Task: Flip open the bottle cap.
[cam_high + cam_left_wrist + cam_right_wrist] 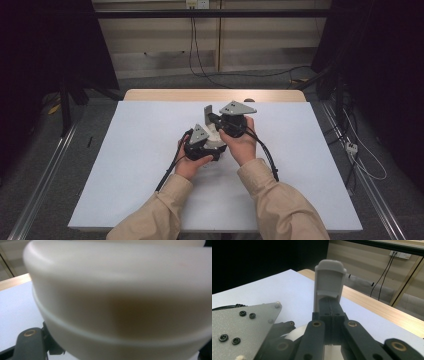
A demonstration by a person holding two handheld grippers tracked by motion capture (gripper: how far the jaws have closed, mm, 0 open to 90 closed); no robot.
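White tub (pixel 120 302) — perhaps gripped — blurred.

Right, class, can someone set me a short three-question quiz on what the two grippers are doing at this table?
1. True or false: the right gripper has its jaws shut on an upright grey plastic piece.
2. Pick one. What sits closest in front of the left gripper? A) a white rounded container B) a metal spoon C) a folded cloth
3. Fill the gap: the two grippers meet near the ______ of the table, not at its edge.

Key: 1 true; 2 A; 3 centre.
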